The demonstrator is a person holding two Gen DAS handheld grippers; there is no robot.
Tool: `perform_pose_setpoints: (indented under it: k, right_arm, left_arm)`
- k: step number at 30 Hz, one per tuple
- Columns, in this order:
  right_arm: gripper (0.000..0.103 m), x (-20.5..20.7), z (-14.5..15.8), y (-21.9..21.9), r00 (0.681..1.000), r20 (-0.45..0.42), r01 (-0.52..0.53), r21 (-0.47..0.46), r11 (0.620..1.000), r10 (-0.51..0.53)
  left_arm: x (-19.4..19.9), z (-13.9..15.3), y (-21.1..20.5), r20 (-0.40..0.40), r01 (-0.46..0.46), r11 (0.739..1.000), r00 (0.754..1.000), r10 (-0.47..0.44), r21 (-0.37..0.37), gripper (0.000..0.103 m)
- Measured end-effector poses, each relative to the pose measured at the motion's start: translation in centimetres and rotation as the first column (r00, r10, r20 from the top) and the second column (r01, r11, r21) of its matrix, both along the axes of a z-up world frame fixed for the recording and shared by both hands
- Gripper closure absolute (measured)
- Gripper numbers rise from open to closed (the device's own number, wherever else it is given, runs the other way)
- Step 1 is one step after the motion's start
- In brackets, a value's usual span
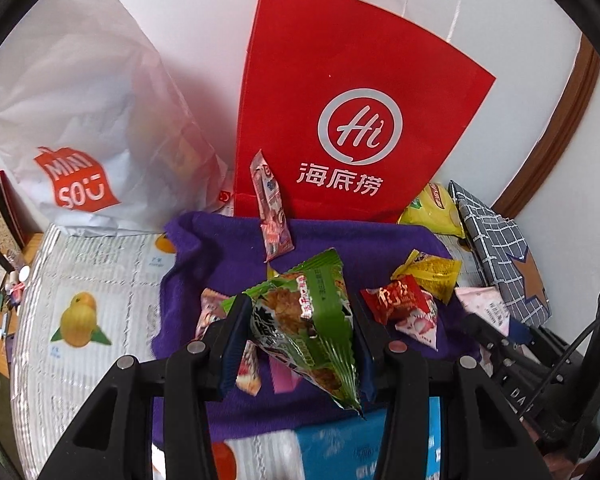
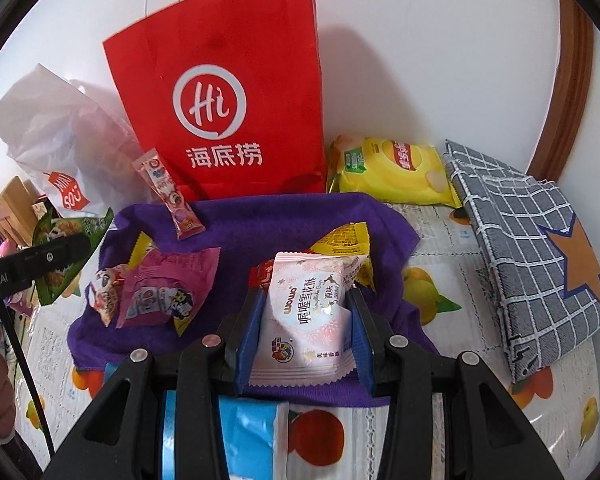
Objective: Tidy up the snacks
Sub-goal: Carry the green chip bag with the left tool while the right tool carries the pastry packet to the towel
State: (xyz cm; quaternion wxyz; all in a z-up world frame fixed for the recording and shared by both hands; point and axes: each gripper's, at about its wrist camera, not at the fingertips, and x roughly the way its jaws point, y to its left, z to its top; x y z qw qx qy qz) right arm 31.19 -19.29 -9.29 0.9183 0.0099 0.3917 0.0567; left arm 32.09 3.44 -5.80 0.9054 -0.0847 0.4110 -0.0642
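My left gripper (image 1: pixel 296 312) is shut on a green snack packet (image 1: pixel 308 332) and holds it above the purple towel (image 1: pixel 228 236). My right gripper (image 2: pixel 306 306) is shut on a pale pink snack packet (image 2: pixel 306 320) over the same towel (image 2: pixel 392 232). Loose snacks lie on the towel: a red packet (image 1: pixel 400 304), a yellow packet (image 1: pixel 432 272), a pink stick packet (image 1: pixel 272 208), and a magenta packet (image 2: pixel 168 284). A red paper bag (image 1: pixel 352 92) stands behind the towel against the wall. The left gripper with its green packet shows at the left of the right wrist view (image 2: pixel 60 248).
A white Miniso bag (image 1: pixel 80 132) stands left of the red bag. A yellow chip bag (image 2: pixel 396 172) and a grey checked fabric bag with an orange star (image 2: pixel 532 248) lie at the right. A blue packet (image 2: pixel 252 432) lies near the front. The fruit-print tablecloth (image 1: pixel 84 280) covers the table.
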Motion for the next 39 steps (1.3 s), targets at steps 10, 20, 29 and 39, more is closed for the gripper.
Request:
perform_pose_setpoints:
  k: [10, 20, 29, 39]
  right_arm:
    - [0.062, 2.3, -2.7, 0.4, 0.998, -0.06, -0.002, -0.02, 1.0, 0.001]
    - [0.062, 3.5, -4.9, 0.8, 0.995, -0.104, -0.007, -0.006, 1.0, 0.006]
    - [0.062, 3.8, -5.1, 0.7, 0.994, -0.106, -0.006, -0.004, 1.0, 0.006]
    - [0.061, 3.8, -5.3, 0.5, 0.994, -0.111, -0.004, -0.008, 1.0, 0.003]
  left_arm:
    - [2.4, -2.1, -0.1, -0.021, 0.013, 1.0, 1.0, -0.013, -0.003, 0.059]
    - [3.4, -3.0, 0.4, -0.048, 0.013, 1.0, 0.999, -0.013, 0.0, 0.059]
    - [3.7, -3.7, -0.2, -0.068, 0.024, 1.0, 0.997, -0.023, 0.013, 0.059]
    - [3.9, -4.2, -0.4, -0.082, 0.024, 0.999, 0.996, -0.021, 0.032, 0.059]
